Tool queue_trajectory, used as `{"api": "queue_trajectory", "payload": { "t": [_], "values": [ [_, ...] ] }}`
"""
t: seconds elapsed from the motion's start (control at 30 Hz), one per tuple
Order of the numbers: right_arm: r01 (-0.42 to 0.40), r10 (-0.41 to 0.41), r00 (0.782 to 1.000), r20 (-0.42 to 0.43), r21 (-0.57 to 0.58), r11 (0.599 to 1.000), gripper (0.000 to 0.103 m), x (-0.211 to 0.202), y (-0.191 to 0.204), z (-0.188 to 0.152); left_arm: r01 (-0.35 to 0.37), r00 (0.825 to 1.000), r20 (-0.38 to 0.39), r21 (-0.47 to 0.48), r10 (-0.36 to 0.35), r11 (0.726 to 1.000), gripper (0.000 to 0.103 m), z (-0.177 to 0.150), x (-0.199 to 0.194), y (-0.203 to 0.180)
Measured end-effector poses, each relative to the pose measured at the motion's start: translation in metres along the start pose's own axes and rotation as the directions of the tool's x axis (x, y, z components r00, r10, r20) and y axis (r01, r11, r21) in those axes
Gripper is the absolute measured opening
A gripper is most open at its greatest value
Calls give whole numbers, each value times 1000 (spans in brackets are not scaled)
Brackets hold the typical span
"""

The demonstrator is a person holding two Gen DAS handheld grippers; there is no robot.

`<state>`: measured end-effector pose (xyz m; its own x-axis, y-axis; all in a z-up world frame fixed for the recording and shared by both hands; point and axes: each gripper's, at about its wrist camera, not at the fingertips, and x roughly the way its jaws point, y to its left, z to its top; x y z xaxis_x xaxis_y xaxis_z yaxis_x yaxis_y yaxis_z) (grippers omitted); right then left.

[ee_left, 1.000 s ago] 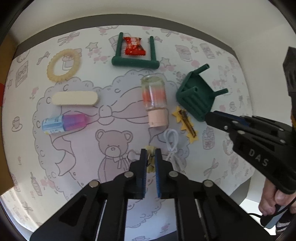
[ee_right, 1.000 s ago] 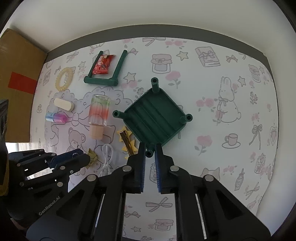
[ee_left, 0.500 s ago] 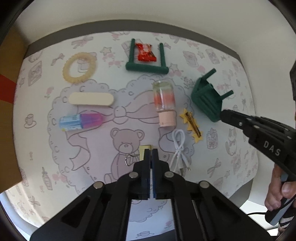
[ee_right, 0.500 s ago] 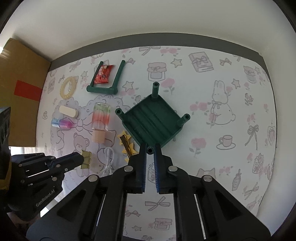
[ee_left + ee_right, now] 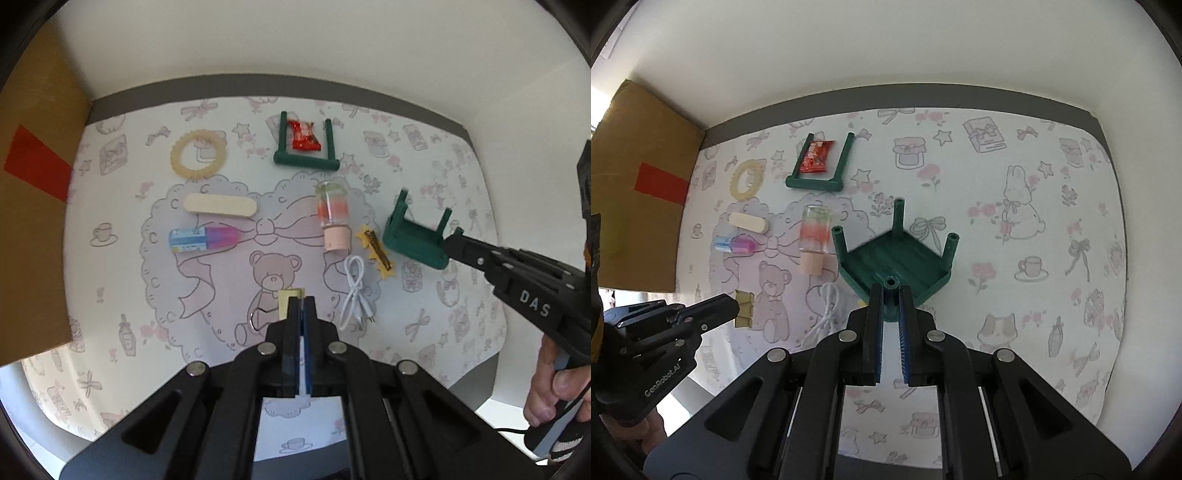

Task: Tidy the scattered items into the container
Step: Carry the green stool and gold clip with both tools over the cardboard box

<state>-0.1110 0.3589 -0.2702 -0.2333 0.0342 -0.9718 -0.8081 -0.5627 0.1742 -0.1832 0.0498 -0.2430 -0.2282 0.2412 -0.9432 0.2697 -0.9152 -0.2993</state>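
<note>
My left gripper (image 5: 302, 301) is shut on a small olive-yellow tag with a wire loop (image 5: 287, 301) and holds it above the mat; the tag also shows in the right wrist view (image 5: 744, 308). My right gripper (image 5: 890, 291) is shut on one leg of the green upturned stool-shaped container (image 5: 899, 264) and lifts it tilted; it also shows in the left wrist view (image 5: 415, 240). On the mat lie a striped jar (image 5: 332, 214), a white cable (image 5: 354, 291), a yellow hair clip (image 5: 376, 251), a blue-pink tube (image 5: 201, 238), a cream stick (image 5: 220, 204) and a yellow ring (image 5: 197, 160).
A green frame (image 5: 304, 158) with a red snack packet (image 5: 303, 136) lies at the back of the mat. A cardboard box (image 5: 33, 221) with red tape stands at the left. The table edge runs along the near side and the right.
My left gripper closed on the tag and rose with it. My right gripper lifted the green container by its leg, tilting it off the mat. Both cameras pulled back.
</note>
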Motion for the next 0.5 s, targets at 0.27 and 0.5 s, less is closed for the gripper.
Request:
{"api": "queue_trajectory", "payload": {
  "t": [0.27, 0.5],
  "values": [
    [12, -13, 999, 34, 14, 1000, 7, -28, 13, -16, 3, 997, 82, -11, -2, 1000, 1, -16, -41, 0],
    [41, -39, 996, 77, -25, 999, 7, -56, 33, -34, -14, 990, 139, -41, 19, 999, 1, -32, -71, 3]
  ]
}}
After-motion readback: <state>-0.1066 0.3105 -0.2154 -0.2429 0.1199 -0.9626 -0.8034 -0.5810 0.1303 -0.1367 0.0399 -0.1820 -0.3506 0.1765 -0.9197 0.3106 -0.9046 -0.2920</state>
